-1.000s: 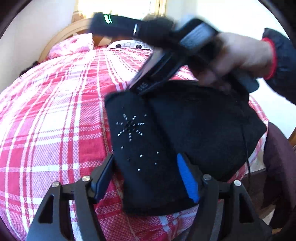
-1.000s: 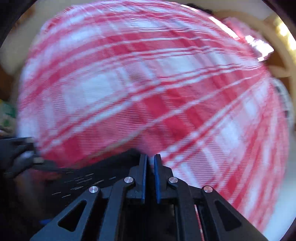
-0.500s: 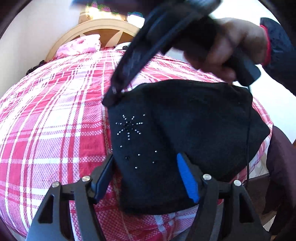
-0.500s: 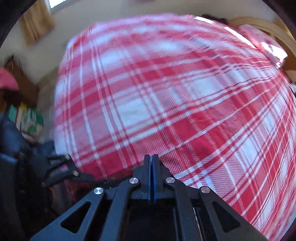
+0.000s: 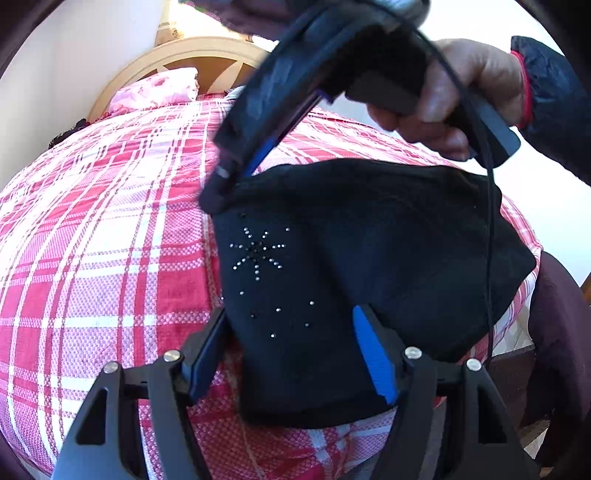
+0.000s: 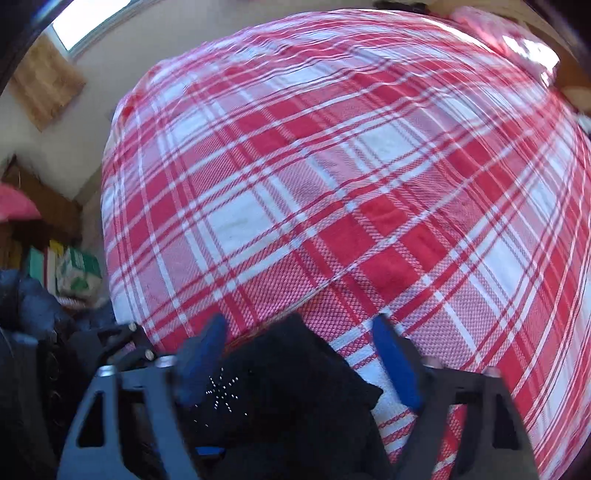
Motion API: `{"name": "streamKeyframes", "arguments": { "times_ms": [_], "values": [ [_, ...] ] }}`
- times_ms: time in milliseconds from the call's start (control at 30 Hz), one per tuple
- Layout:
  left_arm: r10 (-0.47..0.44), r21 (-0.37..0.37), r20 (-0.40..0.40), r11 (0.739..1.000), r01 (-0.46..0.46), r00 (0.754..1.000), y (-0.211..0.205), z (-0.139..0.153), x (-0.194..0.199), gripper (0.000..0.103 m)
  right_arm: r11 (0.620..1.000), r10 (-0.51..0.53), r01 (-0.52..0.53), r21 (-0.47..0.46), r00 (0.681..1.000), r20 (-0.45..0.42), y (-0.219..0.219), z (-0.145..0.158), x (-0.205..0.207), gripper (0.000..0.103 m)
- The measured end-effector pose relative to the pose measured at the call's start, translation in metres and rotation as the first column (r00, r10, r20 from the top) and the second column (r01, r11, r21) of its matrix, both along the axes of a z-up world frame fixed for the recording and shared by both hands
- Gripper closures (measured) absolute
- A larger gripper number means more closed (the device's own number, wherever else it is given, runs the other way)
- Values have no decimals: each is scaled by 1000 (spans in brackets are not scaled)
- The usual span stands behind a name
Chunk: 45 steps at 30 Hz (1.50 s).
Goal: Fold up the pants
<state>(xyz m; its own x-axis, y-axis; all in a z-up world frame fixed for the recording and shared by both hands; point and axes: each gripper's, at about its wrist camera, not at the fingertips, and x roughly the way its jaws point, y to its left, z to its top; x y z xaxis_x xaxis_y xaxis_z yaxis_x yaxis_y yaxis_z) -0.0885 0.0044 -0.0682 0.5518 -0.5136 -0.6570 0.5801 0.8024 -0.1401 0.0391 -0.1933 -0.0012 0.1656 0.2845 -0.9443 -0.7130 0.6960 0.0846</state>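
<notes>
Black folded pants (image 5: 388, 258) with a rhinestone star (image 5: 256, 251) lie on the red plaid bedcover (image 5: 92, 240) near the bed's right edge. My left gripper (image 5: 291, 350) stands open over their near edge, one finger at the left side of the cloth and one on top of it. A hand (image 5: 454, 99) holds my right gripper (image 5: 229, 181) steeply down at the pants' far left corner. In the right wrist view the right gripper (image 6: 295, 347) has its jaws opening. The pants' corner (image 6: 295, 387) lies between the blue pads (image 6: 395, 365), which do not press it.
A wooden headboard (image 5: 192, 51) and a pink pillow (image 5: 155, 88) lie at the far end of the bed. Dark cloth (image 5: 554, 332) hangs beside the bed's right edge. Boxes and clutter (image 6: 74, 269) stand past the bed's other side, under a window (image 6: 85, 18).
My right gripper has gone from shut to open, has tipped more steeply down and has let the pants' corner out of its pads. The left gripper and the pants stay as they were.
</notes>
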Motion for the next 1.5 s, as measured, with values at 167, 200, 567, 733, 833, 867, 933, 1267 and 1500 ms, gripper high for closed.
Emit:
{"name": "streamKeyframes", "arguments": {
  "times_ms": [167,200,567,733,833,867,933,1267,1500],
  "values": [
    [-4,-2,-4,1000,4,1000,0,1,2,31,998,35,-39,-57,997,-64,14,-17,6,78],
    [-4,-2,-3,1000,4,1000,0,1,2,31,997,39,-43,-61,997,-73,15,-18,6,78],
    [-4,4,-1,1000,4,1000,-1,1,4,31,977,48,-48,-209,999,-3,29,-8,-13,94],
    [2,15,14,1000,-2,1000,-5,1,2,31,974,-154,159,-162,987,45,-8,-5,-10,95],
    [8,30,39,1000,-9,999,-8,0,-3,31,907,-367,396,-141,910,193,-37,-10,9,103],
    [6,28,39,1000,-7,999,-7,1,-4,31,894,-435,445,-49,889,141,-50,-13,16,103],
    [5,26,31,1000,-6,1000,-7,1,-3,31,893,-449,443,73,884,126,-56,-7,15,103],
    [21,29,28,999,-21,999,-8,-1,-1,31,986,-144,138,95,988,54,5,9,-43,102],
    [32,20,15,999,-32,999,-7,-1,-1,31,986,-140,133,-97,988,-69,55,-47,-10,103]
  ]
}}
